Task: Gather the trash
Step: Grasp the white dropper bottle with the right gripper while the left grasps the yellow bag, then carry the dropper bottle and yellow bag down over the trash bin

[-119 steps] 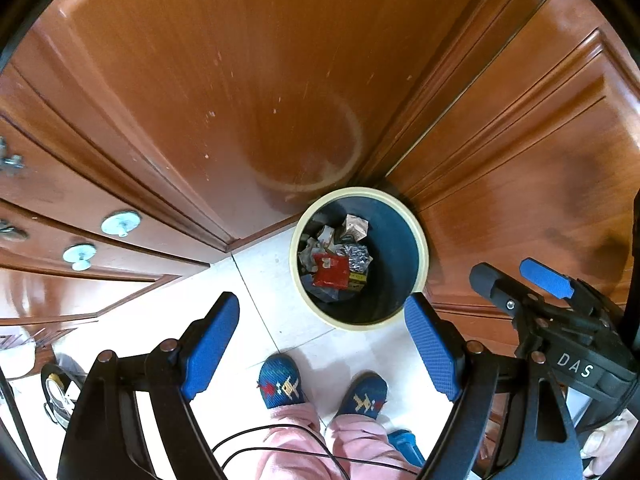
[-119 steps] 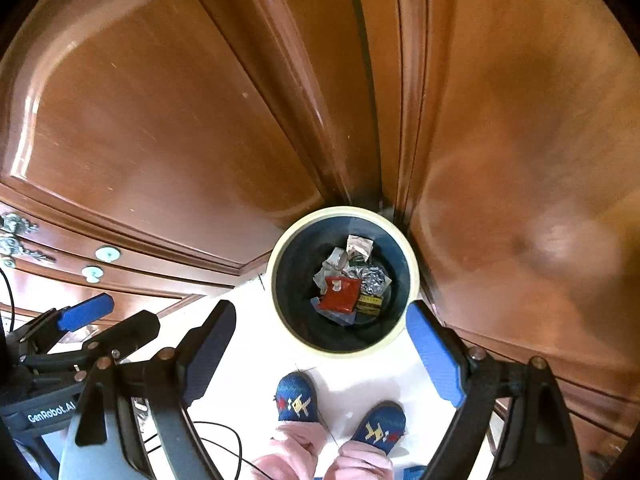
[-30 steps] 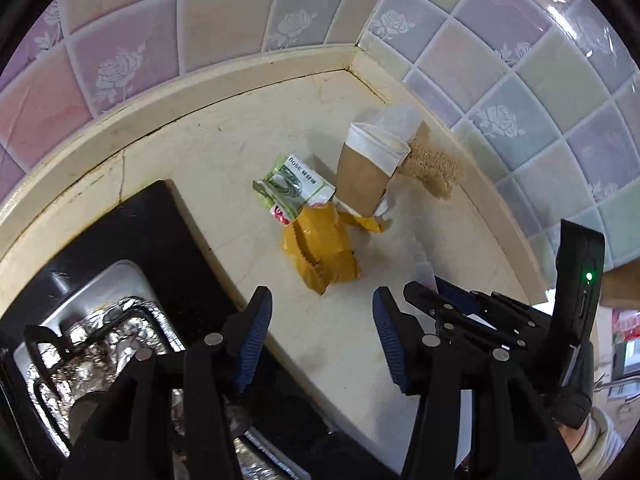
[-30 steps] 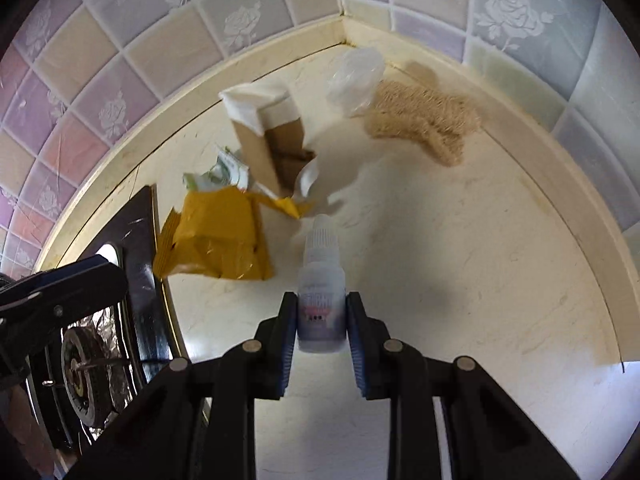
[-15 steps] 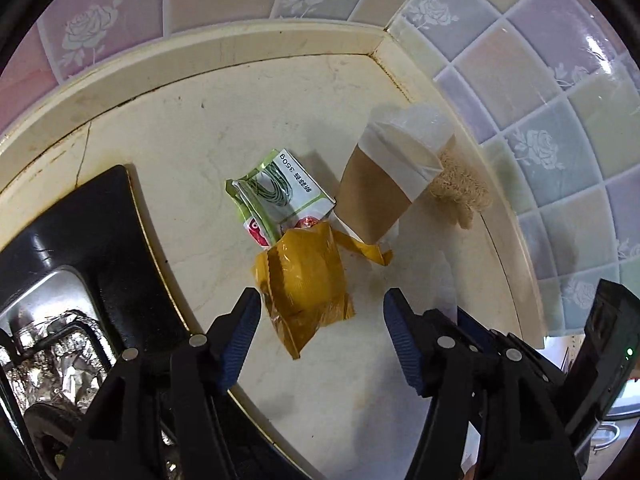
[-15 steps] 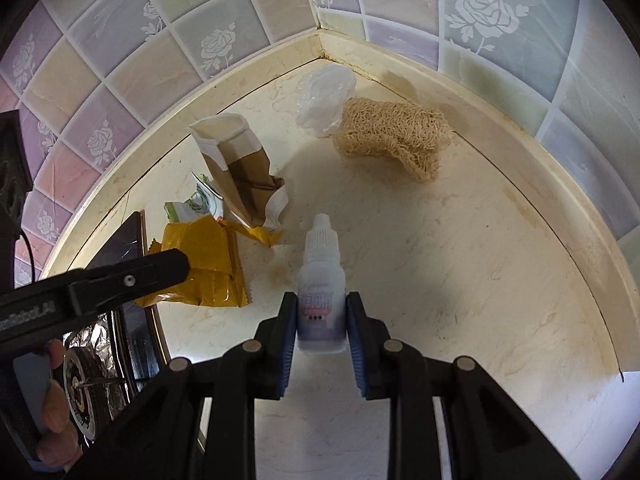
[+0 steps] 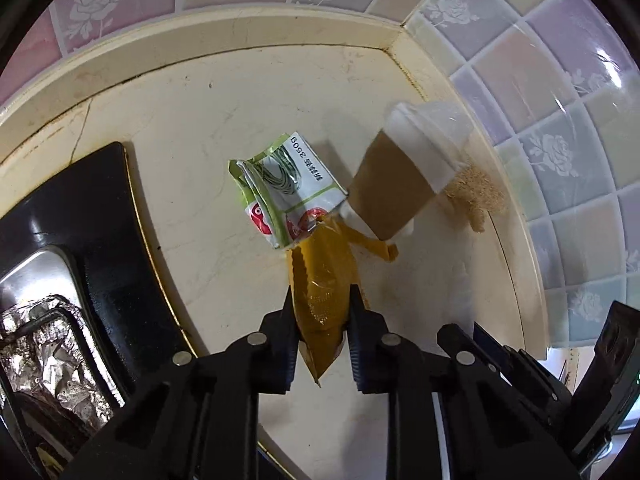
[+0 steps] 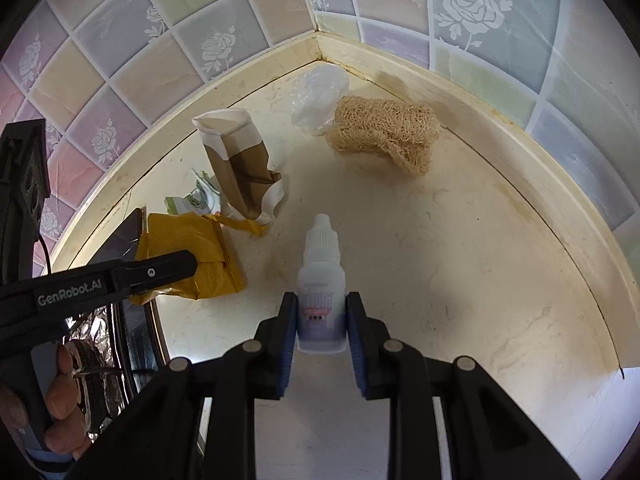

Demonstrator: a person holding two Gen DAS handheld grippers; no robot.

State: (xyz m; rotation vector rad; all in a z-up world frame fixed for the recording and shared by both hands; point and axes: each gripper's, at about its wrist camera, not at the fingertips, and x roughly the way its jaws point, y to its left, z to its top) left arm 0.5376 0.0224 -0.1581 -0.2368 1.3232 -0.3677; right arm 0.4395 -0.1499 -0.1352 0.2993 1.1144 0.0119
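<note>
While the left gripper [image 7: 320, 312] jaws pinch the yellow wrapper [image 7: 320, 280] | long axis toward 12 o'clock | right gripper [image 8: 321, 320] jaws clamp the dropper bottle [image 8: 322, 280].

yellow wrapper [image 7: 322, 292], rose-patterned pastel tiles [image 8: 208, 46]

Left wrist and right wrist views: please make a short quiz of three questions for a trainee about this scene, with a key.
1. True or false: the left gripper is shut on the yellow wrapper.
2. What does the right gripper hold?
A. loofah sponge
B. white dropper bottle
C. paper cup
3. Which item lies nearest the tiled corner, beside the loofah sponge?

Key:
1. True
2. B
3. The clear plastic bag
</note>
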